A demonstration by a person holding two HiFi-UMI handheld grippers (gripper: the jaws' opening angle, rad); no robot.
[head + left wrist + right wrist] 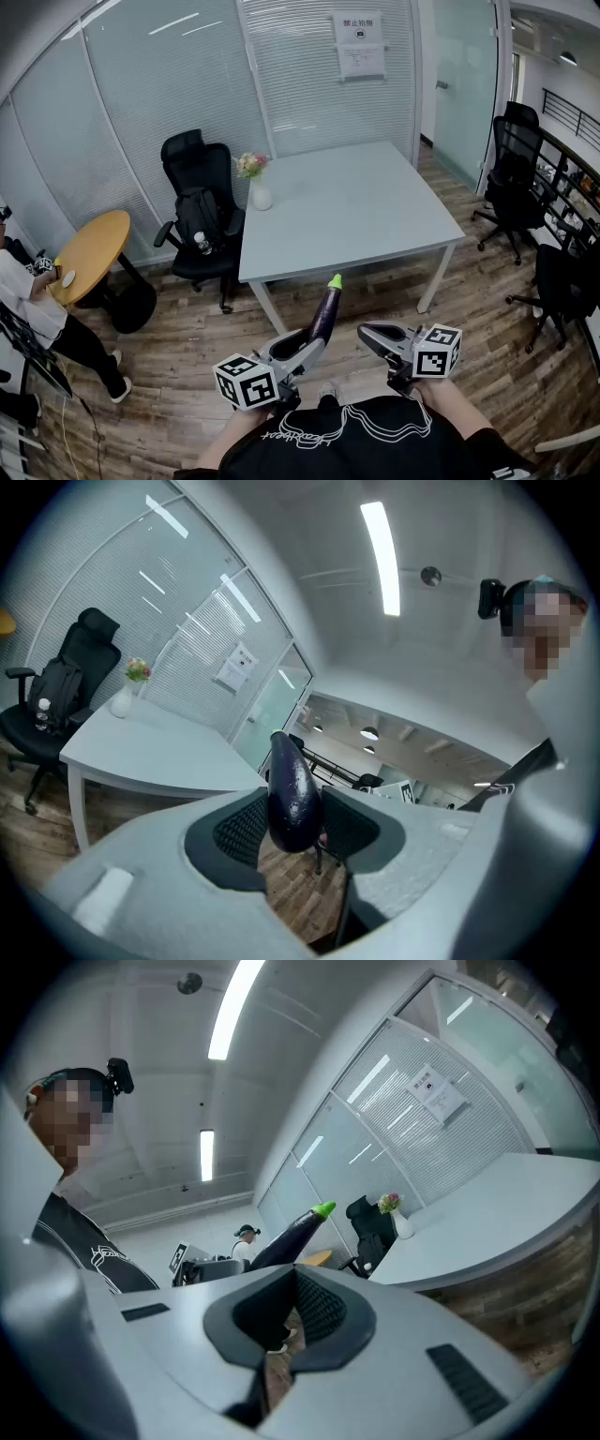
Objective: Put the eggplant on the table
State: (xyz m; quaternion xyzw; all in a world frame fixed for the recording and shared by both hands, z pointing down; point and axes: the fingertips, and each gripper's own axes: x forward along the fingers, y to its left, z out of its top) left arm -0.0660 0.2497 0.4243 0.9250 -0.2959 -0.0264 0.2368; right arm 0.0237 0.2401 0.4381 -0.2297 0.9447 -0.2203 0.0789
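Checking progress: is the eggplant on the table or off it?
Off: the left gripper grips the eggplant in midair, short of the table.

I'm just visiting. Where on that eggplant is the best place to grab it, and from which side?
Probably the thick purple bottom end, with one jaw on each flank, coming in from the end opposite the stem. The eggplant stands tilted with its thin green tip up. Its fat end fills the pads of the left gripper, which holds it there now.
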